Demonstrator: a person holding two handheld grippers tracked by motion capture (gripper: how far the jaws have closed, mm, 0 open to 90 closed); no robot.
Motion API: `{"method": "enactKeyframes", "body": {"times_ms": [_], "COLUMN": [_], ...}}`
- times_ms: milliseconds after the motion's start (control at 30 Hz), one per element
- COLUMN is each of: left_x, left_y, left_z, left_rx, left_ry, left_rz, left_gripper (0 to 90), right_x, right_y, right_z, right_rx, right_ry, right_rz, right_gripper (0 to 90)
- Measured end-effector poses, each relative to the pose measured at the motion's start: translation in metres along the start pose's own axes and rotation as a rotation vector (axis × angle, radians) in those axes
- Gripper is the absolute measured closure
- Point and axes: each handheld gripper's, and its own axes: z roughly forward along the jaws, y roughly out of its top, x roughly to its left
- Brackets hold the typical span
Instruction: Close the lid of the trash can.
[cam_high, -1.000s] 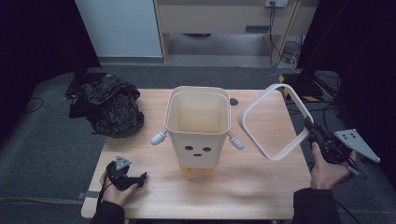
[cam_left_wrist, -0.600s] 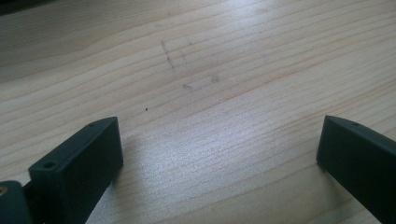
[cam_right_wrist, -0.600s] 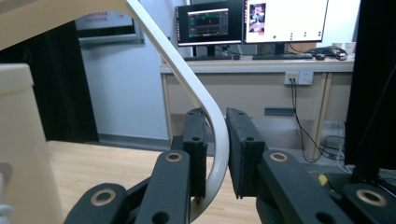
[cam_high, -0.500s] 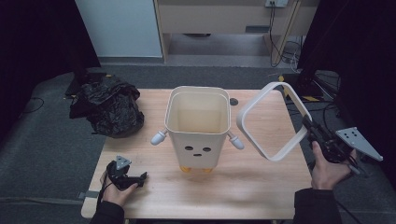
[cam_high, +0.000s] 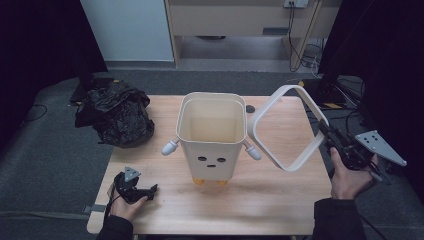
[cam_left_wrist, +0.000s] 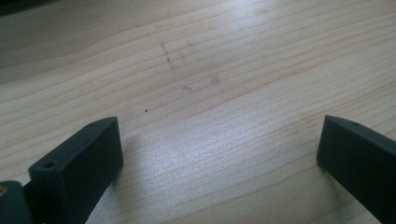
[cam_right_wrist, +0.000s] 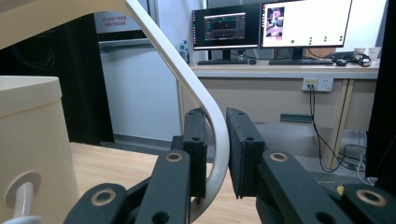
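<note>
My right claw (cam_high: 326, 131): clamped on the ring's (cam_high: 289, 129) rim, holding it tilted in the air just right of the bin (cam_high: 212, 135).
Ring: white, square with rounded corners; its lower left edge seems to sit by the bin's right arm peg, contact unclear.
My left claw (cam_left_wrist: 219, 149): jaws wide apart, nothing between them, low over the table (cam_high: 260, 200) at its near left corner.
Bag (cam_high: 116, 116): black, crumpled, far left.

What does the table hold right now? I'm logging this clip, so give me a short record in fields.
bin: cream bin with a face, upright mid-table, open top
ring: white square frame held tilted in the air beside the bin
right gripper: shut on the frame's edge
left gripper: open, resting on the wooden table
bag: black bag at the far left corner
</note>
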Motion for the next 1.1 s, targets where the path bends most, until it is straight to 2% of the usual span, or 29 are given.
{"method": "enactKeyframes", "body": {"times_ms": [367, 667, 967, 1100], "left_x": [0.0, 0.0, 0.0, 0.0], "left_y": [0.0, 0.0, 0.0, 0.0], "left_z": [0.0, 0.0, 0.0, 0.0], "left_rx": [0.0, 0.0, 0.0, 0.0], "left_ry": [0.0, 0.0, 0.0, -0.001], "left_rz": [0.0, 0.0, 0.0, 0.0], "left_gripper": [0.0, 0.0, 0.0, 0.0], "right_x": [-0.002, 0.003, 0.01, 0.014], "right_y": [0.013, 0.026, 0.037, 0.043], "right_z": [0.002, 0.009, 0.017, 0.021], "right_rx": [-0.012, -0.024, -0.028, -0.036], "right_ry": [0.011, 0.04, 0.09, 0.122], "right_rz": [0.0, -0.005, -0.027, -0.009], "right_gripper": [79.0, 79.0, 79.0, 79.1]}}
